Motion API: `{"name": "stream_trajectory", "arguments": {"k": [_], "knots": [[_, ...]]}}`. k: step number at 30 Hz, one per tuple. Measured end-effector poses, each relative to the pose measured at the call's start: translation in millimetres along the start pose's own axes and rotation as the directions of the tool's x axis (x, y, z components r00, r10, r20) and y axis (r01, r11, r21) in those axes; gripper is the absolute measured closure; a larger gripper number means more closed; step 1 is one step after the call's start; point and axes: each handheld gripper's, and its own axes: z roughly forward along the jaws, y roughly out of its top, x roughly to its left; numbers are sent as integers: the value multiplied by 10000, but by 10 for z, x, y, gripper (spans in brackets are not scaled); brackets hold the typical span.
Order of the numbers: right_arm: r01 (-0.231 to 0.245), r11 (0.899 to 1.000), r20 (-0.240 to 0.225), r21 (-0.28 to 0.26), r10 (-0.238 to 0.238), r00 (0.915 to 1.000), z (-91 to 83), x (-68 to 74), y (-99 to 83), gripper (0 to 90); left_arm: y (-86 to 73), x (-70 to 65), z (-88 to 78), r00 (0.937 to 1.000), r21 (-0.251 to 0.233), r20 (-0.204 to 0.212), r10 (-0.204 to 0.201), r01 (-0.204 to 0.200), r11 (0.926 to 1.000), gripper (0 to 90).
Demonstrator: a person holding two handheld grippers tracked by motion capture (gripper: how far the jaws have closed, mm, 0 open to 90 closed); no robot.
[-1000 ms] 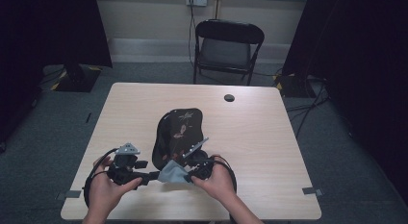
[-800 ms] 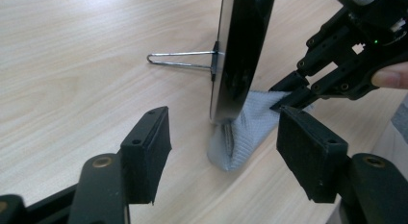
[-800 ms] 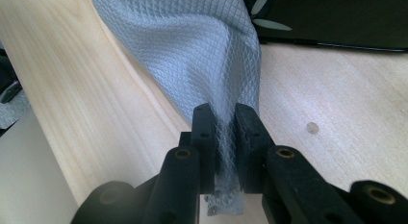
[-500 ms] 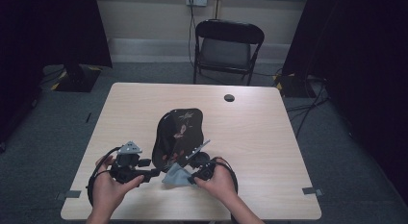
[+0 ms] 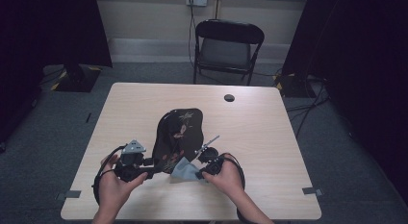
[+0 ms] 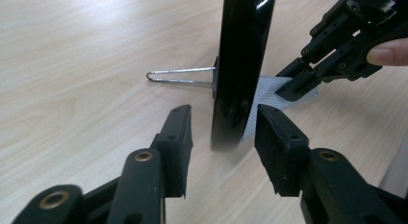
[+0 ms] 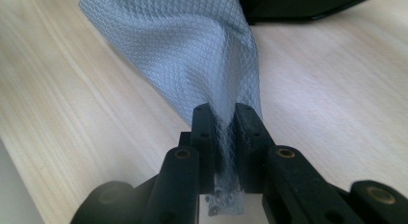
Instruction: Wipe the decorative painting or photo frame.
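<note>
**Getting Ready to Wipe the Shiny Black Plate**

Standing on the big wooden bench [image 5: 269,137] is a shiny black plate [image 5: 178,137] with small flowers painted on it. It stands up on its edge, near the side of the bench where the person is. A thin wire stand [image 6: 180,76] pokes out behind the plate and props it up.

Next to the plate, on the person's right, lies a grey cloth [image 5: 185,171]. It touches the bottom of the plate, and part of it rests on the bench. The cloth has a tiny criss-cross pattern [image 7: 192,51].

The right tool [image 5: 204,170] pinches a corner of the cloth tight, so the cloth bunches up between its two black jaws. The cloth is picked up and ready.

The left tool [image 6: 222,137] sits at the plate's lower edge, on the other side from the cloth. Its jaws have just been closing, with the plate's thin edge between them. There are small gaps on both sides, so the pads do not squeeze the plate yet.

So one part looks done: the cloth is in hand. What looks left is to grab the plate so it stays put, then rub the cloth over its shiny face. No wiping looks started yet.
</note>
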Motion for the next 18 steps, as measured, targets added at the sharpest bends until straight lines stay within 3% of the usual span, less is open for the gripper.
{"name": "stream_trajectory", "arguments": {"k": [14,18], "knots": [[-440,9990,250,-37,440,9987,-48,-189,5,804,29,-22,10,10000,286,51,-38,37,9996,775],[-558,9984,313,-28,558,9980,-51,-235,9,805,38,-17,6,10000,415,73,33,-36,9991,782]]}}
